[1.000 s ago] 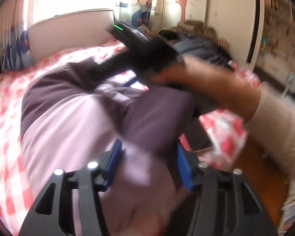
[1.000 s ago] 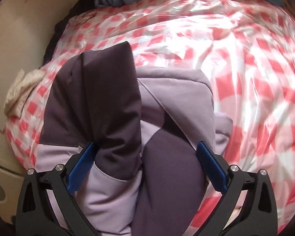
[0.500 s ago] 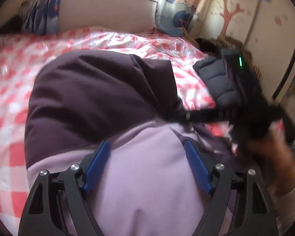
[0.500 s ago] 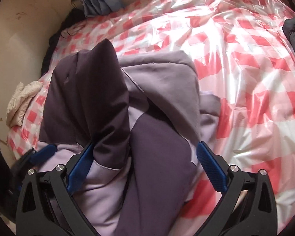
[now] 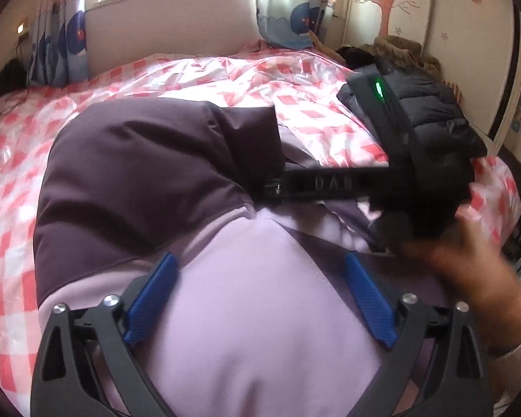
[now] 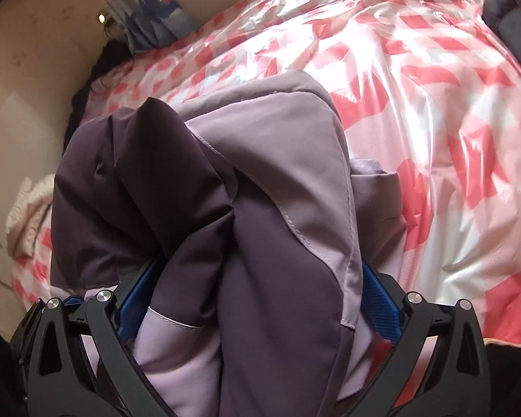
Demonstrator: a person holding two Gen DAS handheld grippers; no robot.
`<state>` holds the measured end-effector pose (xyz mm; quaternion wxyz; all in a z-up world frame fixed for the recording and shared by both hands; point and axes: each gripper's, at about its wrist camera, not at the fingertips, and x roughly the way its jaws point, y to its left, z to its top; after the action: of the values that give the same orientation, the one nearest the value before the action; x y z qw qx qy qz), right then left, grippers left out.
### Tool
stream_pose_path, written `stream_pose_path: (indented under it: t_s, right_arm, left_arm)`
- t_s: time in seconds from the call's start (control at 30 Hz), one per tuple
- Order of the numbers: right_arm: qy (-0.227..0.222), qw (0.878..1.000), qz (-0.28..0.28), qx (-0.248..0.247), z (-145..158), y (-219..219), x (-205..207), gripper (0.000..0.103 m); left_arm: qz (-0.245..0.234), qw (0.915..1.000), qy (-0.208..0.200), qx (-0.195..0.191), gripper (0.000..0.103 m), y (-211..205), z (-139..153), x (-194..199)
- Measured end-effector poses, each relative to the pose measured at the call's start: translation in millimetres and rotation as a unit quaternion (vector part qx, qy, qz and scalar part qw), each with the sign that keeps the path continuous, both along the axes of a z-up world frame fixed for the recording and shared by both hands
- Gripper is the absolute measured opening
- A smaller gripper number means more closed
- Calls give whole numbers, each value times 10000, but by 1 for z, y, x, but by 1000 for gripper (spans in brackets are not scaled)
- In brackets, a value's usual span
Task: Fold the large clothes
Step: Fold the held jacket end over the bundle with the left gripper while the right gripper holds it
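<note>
The two-tone purple jacket [image 5: 149, 173] lies bunched under both grippers: left gripper [image 5: 257, 295] opening, pads clear; right gripper [image 6: 257, 299] straddles a fold, grip unclear.

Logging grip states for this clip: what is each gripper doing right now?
Left gripper: jaws opening wide, pads clear of the purple jacket lying beneath.
Right gripper: jaws wide, jacket bunched between them; whether the pads press it cannot be told.
</note>
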<state>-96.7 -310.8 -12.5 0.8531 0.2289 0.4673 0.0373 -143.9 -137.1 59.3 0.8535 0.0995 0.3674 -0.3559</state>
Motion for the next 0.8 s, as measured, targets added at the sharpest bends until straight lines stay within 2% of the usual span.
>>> stream_pose_path:
  t_s: [0.03, 0.13, 0.2, 0.27, 0.33, 0.43, 0.47, 0.5, 0.57, 0.6, 0.63, 0.67, 0.7, 0.73, 0.8]
  right_arm:
    - [17, 9999, -61, -118, 11, 1, -4, 97]
    - [-382, 9972, -254, -586, 48, 16, -41, 97]
    - [-355, 9956, -306, -812, 41, 26, -55, 97]
    - [-289, 9965, -261, -742, 21, 29, -58, 97]
    - [-247, 9976, -349, -544, 14, 23, -61, 97]
    - [-421, 9915, -428, -1153, 27, 33, -71, 97]
    - [-517, 9876, -470, -1408, 30, 42, -76, 97]
    - [-611, 9845, -533, -1555, 32, 48, -80, 97]
    - [-786, 9809, -728, -1626, 26, 53, -88, 97]
    - [-838, 9811, -814, -1545, 21, 51, -90, 97]
    - [-865, 9822, -892, -1408, 16, 48, -93, 97]
    - [-853, 9839, -954, -1245, 11, 44, -94, 97]
    - [-839, 9853, -1004, -1097, 7, 40, -95, 97]
    - [-835, 9863, -1020, -988, 4, 32, -94, 97]
    - [-806, 9896, -1055, -554, -5, 24, -92, 97]
  left_arm:
    - [-29, 10000, -30, -29, 95, 2, 2, 1]
    - [-77, 9996, -138, -246, 96, 15, 3, -5]
    - [-141, 9989, -182, -417, 96, 22, 4, -9]
    - [-194, 9975, -55, -674, 96, 37, 14, -11]
    - [230, 9946, 30, -1014, 96, 69, 30, -11]
    - [998, 9847, 154, -1418, 96, 128, 40, -2]
    - [1285, 9796, 383, -1497, 96, 146, 36, 7]
    - [1561, 9716, 784, -1596, 96, 165, 24, 21]
    - [1925, 9546, 1476, -1726, 96, 186, -4, 43]
    - [2007, 9437, 1937, -1781, 96, 190, -24, 54]
    - [1911, 9339, 2264, -2000, 96, 191, -39, 59]
    - [1861, 9248, 2439, -2248, 97, 191, -48, 60]
    - [1653, 9208, 2575, -2418, 97, 184, -53, 61]
    - [1341, 9244, 2647, -2398, 97, 173, -54, 61]
    - [1000, 9520, 2294, -1763, 97, 144, -41, 53]
